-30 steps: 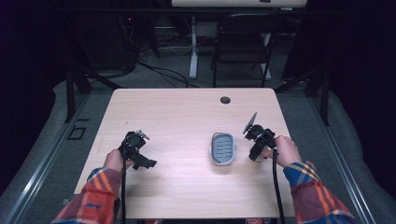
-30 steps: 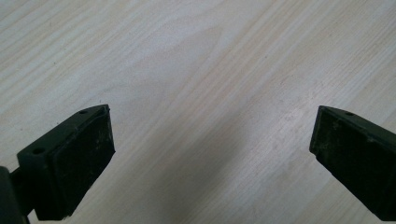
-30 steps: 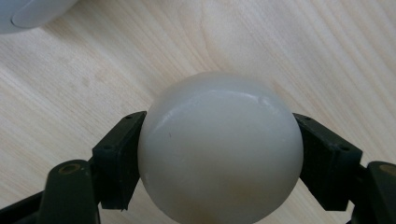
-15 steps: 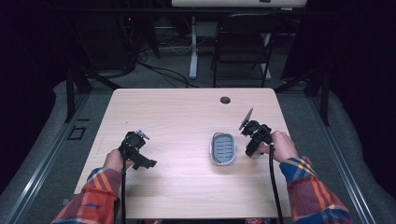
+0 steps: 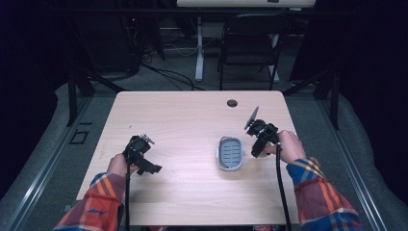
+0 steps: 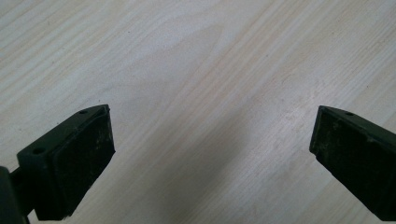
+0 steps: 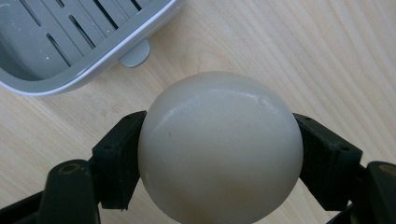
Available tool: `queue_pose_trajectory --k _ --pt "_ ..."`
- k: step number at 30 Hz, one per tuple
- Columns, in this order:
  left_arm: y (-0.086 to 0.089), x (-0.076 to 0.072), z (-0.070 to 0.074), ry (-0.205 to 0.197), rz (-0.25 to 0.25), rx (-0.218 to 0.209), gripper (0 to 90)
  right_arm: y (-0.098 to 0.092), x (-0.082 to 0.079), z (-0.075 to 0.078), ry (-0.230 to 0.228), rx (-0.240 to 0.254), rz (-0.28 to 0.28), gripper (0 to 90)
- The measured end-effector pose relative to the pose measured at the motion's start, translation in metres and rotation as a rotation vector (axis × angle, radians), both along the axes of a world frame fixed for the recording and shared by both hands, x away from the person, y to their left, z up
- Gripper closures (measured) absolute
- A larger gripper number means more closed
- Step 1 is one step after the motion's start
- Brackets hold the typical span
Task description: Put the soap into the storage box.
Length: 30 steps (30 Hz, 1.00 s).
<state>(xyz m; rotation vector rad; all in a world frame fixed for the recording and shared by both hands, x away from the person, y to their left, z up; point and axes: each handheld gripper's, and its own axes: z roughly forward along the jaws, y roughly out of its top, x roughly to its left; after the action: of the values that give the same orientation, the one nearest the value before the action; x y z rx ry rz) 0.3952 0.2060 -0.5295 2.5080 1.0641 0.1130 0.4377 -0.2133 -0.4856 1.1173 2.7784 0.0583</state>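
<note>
A grey slotted soap dish (image 5: 230, 153) lies on the wooden table (image 5: 192, 120), right of the middle. My right gripper (image 5: 257, 150) hovers just right of the dish, tilted down toward it. In the right gripper view the right gripper (image 7: 219, 149) is shut on a rounded cream soap bar (image 7: 219, 144), both pads pressed against its sides, and the soap dish (image 7: 42, 46) sits empty at the upper left. My left gripper (image 5: 146, 166) rests low over the table's left part. Its jaws stand wide apart in the left gripper view, where the left gripper (image 6: 210, 154) has only bare wood between them.
A dark round cable hole (image 5: 232, 103) sits near the table's far edge. A black chair (image 5: 248, 43) and a desk leg (image 5: 198, 48) stand on the floor beyond the table. Bare wood lies between the two grippers.
My right gripper has risen a little and drifted left toward the soap dish, still holding the soap. The left gripper has stayed where it was.
</note>
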Motion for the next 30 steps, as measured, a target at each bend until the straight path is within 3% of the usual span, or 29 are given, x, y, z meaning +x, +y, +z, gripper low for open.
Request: queue_pose_trajectory --k 19,30 --pt "0.000 0.000 0.000 0.000 -0.006 0.005 0.0 0.012 0.003 0.029 -0.029 -0.035 0.031 23.8" --pt "-0.001 0.000 0.000 0.002 -0.008 0.008 0.0 0.025 0.006 0.038 -0.037 -0.032 0.050 23.8"
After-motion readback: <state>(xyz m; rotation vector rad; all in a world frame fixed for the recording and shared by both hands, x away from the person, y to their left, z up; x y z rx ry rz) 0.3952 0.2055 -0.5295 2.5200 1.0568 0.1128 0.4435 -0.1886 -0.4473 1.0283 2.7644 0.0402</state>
